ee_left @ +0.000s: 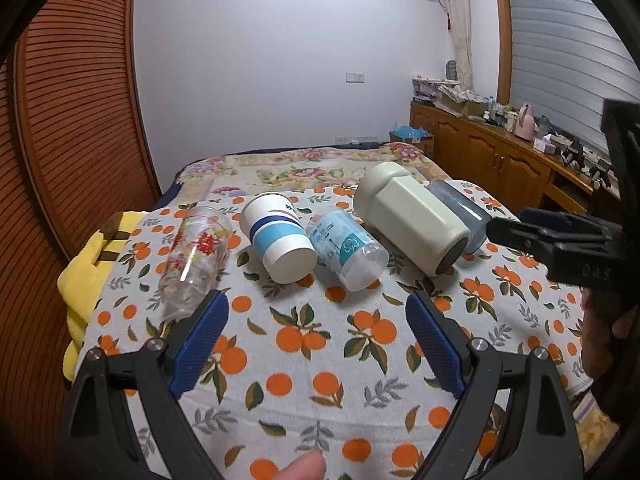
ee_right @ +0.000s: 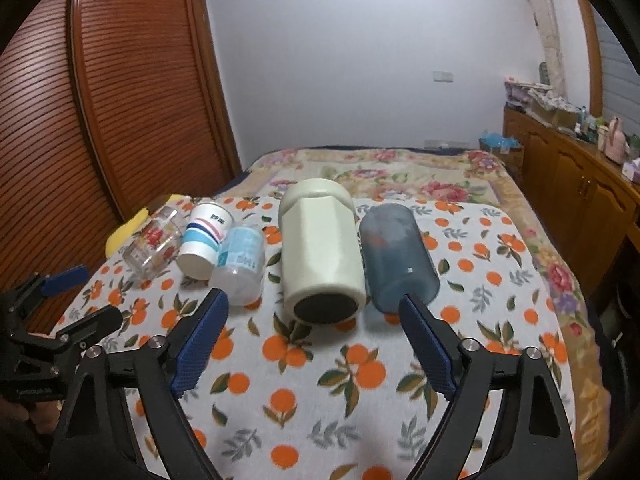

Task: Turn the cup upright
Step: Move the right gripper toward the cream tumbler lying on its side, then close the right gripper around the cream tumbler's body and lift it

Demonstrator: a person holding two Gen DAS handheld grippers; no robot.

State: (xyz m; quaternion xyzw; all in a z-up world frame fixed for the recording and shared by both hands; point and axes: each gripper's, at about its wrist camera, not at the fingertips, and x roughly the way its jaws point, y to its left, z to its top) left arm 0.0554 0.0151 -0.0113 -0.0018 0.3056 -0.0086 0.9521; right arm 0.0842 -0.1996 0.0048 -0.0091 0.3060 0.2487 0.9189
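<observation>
On the orange-print cloth [ee_left: 304, 344] over the bed, five cups lie on their sides in a row: a flowered glass [ee_left: 196, 256], a striped paper cup [ee_left: 276, 236], a clear blue-printed plastic cup [ee_left: 346, 250], a cream mug [ee_left: 412, 220] and a blue-grey tumbler [ee_right: 394, 256]. The left claw [ee_left: 316, 308] hangs spread before the middle cups, holding nothing; the right claw [ee_right: 314, 312] gapes empty before the cream mug.

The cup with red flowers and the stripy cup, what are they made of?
The cup with red flowers looks like clear glass, or maybe hard plastic: you can see the cloth through it and it glints. The stripy cup looks like paper: matte white, not see-through, with printed blue bands and a recessed base. Both lie on their sides.
</observation>
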